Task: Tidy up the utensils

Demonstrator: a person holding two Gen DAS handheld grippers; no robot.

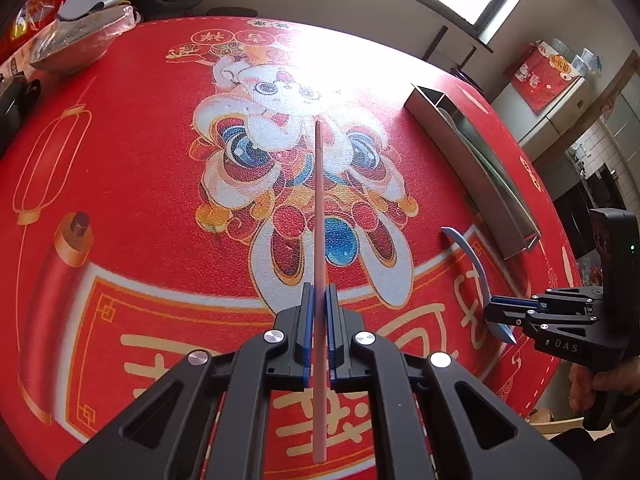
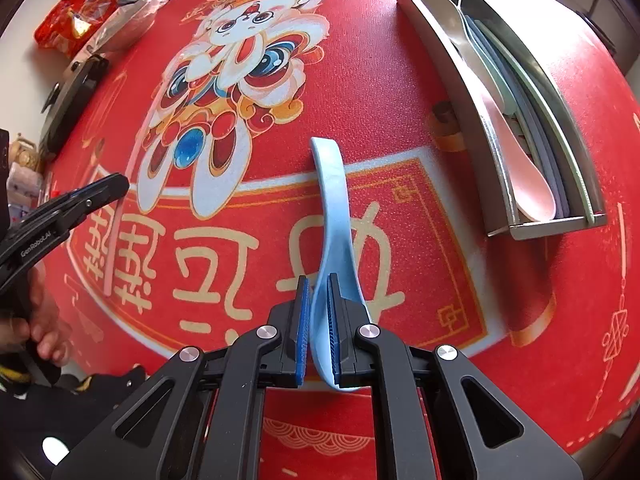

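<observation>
My left gripper (image 1: 319, 294) is shut on a pink chopstick (image 1: 319, 208) that points away over the red table mat. It shows again at the left of the right wrist view, as the left gripper (image 2: 120, 184) with the pink chopstick (image 2: 110, 256) hanging below it. My right gripper (image 2: 318, 286) is shut on the bowl end of a light blue spoon (image 2: 332, 200), whose handle reaches forward above the mat. From the left wrist view the right gripper (image 1: 494, 310) holds the blue spoon (image 1: 474, 258) at the right. A metal utensil tray (image 2: 556, 226) lies at the right with a pink spoon (image 2: 516, 160) and other pale utensils inside.
A red mat with a cartoon lion (image 1: 280, 128) covers the round table. A metal bowl with plastic wrap (image 1: 76, 46) and a red bag (image 2: 76, 16) sit at the far left edge. A black device (image 2: 72, 96) lies near them. A person's hand (image 2: 44, 328) grips the left handle.
</observation>
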